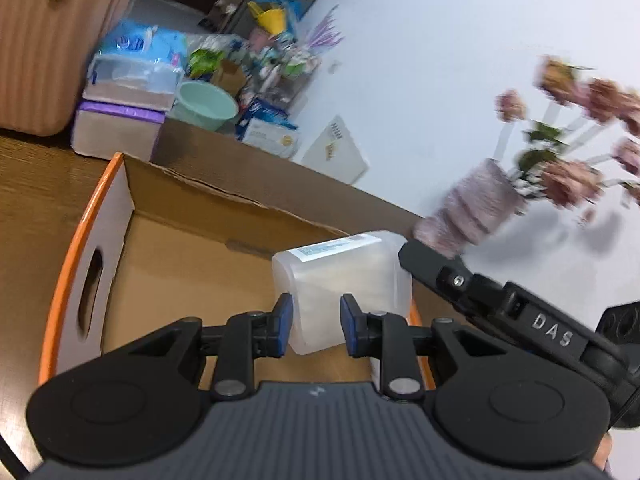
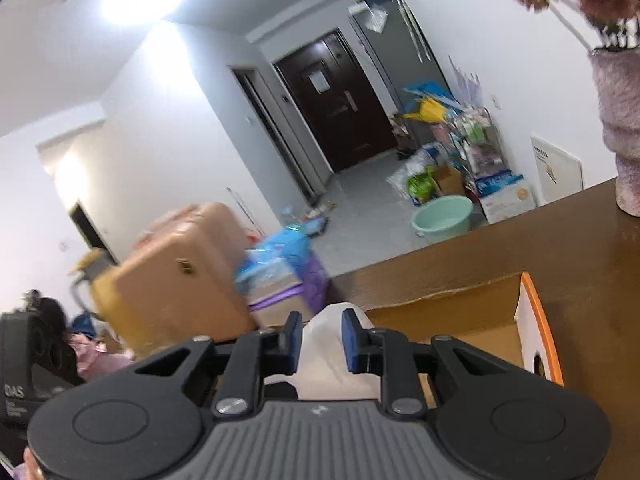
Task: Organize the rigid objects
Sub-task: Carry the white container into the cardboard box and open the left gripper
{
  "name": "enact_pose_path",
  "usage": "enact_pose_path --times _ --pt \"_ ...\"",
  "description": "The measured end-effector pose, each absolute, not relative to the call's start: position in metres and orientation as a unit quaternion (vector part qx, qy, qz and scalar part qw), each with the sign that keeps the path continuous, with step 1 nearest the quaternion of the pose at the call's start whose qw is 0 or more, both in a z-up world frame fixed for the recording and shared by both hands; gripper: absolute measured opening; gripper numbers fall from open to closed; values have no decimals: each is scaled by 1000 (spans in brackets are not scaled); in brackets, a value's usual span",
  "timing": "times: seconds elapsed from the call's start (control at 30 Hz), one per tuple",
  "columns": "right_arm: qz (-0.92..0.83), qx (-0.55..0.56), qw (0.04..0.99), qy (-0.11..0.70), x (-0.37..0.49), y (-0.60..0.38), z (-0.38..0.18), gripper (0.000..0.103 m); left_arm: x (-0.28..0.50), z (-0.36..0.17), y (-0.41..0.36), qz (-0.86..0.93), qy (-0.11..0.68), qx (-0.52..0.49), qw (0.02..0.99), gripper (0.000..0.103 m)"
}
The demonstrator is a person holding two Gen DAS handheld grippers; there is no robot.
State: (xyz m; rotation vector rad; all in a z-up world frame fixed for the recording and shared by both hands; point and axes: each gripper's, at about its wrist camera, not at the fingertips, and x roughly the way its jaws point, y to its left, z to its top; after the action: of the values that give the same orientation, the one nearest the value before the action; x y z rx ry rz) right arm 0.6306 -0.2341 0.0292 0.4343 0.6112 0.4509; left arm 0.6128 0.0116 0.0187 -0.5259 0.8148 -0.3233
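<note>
Suitcase (image 1: 52, 40): it is standing at the far left in the left view, behind the bench (image 1: 28, 184).
Boxes (image 1: 120, 120): a small stack is sitting just right of the suitcase, with a blue pack on top.
Green bowl (image 1: 206, 106): it is lying on the floor past the bench edge, near piled-up bags and packs.
Cardboard box (image 1: 192, 236): it is sitting open on the bench with an orange rim and a hand hole in its left wall.
Plastic tub (image 1: 340, 280): this cloudy white tub with a label on top is hanging over the right part of the cardboard box.
Left gripper (image 1: 316, 326): its blue pads are pinching the near edge of the plastic tub.
Right gripper (image 2: 322, 338): its blue pads are squeezing a thin white part of the same tub; in the left view its black arm is reaching in from the right and touching the tub's far corner.
Flower vase (image 1: 476, 208): it is standing on the bench to the right, close behind the tub, with pink flowers sticking up.
Only the left view is showing: the tub's label and the inside of the cardboard box.
Only the right view is showing: a dark door (image 2: 336, 108) down the hall, and the left gripper's black body at the far left edge.
</note>
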Motion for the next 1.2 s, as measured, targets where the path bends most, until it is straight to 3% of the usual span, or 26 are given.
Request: enact_pose_path --times 0.2,0.5,0.57,0.63,0.73,0.8,0.9,0.97,1.07,1.13,1.2 --pt "182 186 900 349 700 -211 -20 20 678 -9 12 -122 406 -217 879 25" --pt "167 187 878 408 718 -197 -62 25 703 -40 15 -118 429 -207 871 28" --pt "168 184 876 413 717 -196 -64 25 704 -43 18 -114 425 -220 870 30" --pt "165 176 882 404 712 -193 -59 26 702 -43 20 -128 424 -232 866 38" --pt "155 147 895 393 701 -191 -46 38 693 -32 19 -129 423 -216 870 40" --pt "159 133 897 390 691 -192 -34 41 680 -16 19 -127 413 -198 880 42" --pt "164 113 905 376 663 -199 -9 50 646 11 22 -122 386 -171 898 61" --pt "161 95 914 360 638 -205 5 71 618 26 24 -109 365 -136 915 66" --pt "160 50 926 339 597 -211 23 76 572 47 30 -75 331 -78 937 74" --pt "160 26 931 327 573 -214 34 76 546 57 37 -61 313 -67 945 85" --pt "156 17 940 302 545 -220 44 79 521 64 43 -40 295 -56 953 86"
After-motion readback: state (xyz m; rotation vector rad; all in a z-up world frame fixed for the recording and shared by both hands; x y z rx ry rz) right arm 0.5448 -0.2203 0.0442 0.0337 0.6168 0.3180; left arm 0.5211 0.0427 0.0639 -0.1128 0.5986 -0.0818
